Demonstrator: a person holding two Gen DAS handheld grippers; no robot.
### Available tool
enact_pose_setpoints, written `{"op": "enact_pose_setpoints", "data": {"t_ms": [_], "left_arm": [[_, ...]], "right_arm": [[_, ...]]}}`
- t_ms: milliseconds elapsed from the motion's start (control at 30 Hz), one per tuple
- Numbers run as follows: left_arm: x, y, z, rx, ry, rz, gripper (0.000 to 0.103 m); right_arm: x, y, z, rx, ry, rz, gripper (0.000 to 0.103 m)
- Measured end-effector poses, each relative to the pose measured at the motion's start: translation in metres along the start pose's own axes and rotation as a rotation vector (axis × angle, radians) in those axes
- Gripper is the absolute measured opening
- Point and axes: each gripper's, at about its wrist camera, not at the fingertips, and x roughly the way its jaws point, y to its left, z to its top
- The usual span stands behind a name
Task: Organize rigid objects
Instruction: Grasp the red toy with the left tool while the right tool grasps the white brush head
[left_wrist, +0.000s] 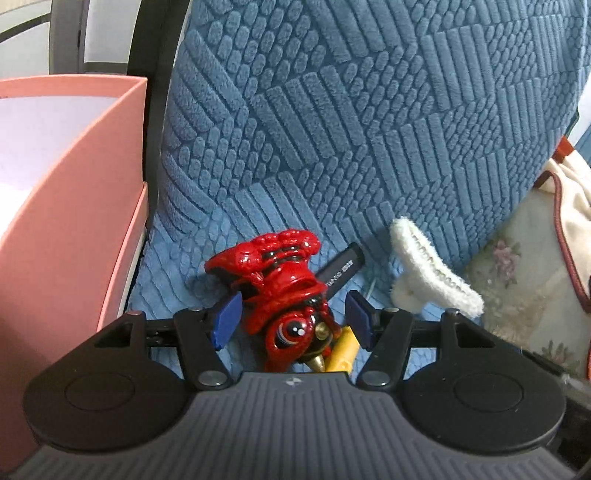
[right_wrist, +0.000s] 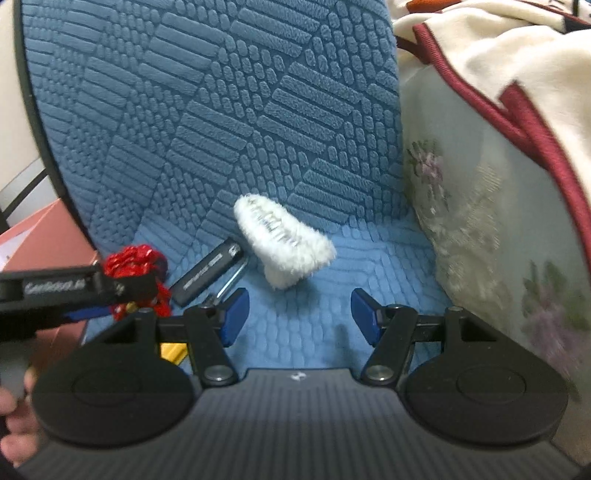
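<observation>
So nothing looks sorted yet: as far as we see, the open pink cardboard box (left_wrist: 74, 177) shows only pale lining. Our left gripper (left_wrist: 293, 321) has its blue jaws spread around the glossy red toy figure (left_wrist: 284, 288), not pinching it. Beside it lie a dark grey USB stick (left_wrist: 341, 267), a small yellow plastic piece (left_wrist: 345, 349) and a fluffy white hair claw (left_wrist: 432, 269), all on the blue quilted seat cushion (left_wrist: 332, 129). Our right gripper (right_wrist: 299, 317) is wide open and empty, near the claw. Room is tight: box wall left, floral pillow (right_wrist: 480, 221) right, backrest ahead; lift straight up before swinging left.
</observation>
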Motion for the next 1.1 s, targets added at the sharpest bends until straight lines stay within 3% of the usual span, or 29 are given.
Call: {"op": "enact_pose_setpoints", "data": {"t_ms": [300,533,733,1100], "left_arm": [[0.012,-0.001,-0.003,-0.023,0.038,0.020,0.067],[0.017,-0.006,-0.003,-0.008,0.041,0.040,0.067],[0.018,-0.007,-0.003,-0.007,0.037,0.047,0.067],[0.028,-0.009,-0.005,-0.025,0.025,0.073,0.066]], "right_arm": [[0.045,-0.004,0.014,-0.003,0.033,0.016,0.064],[0.068,0.006,0.020,-0.077,0.027,0.025,0.063],[0.082,0.015,0.021,-0.119,0.022,0.019,0.045],[0.077,0.022,0.027,-0.073,0.052,-0.007,0.041]]}}
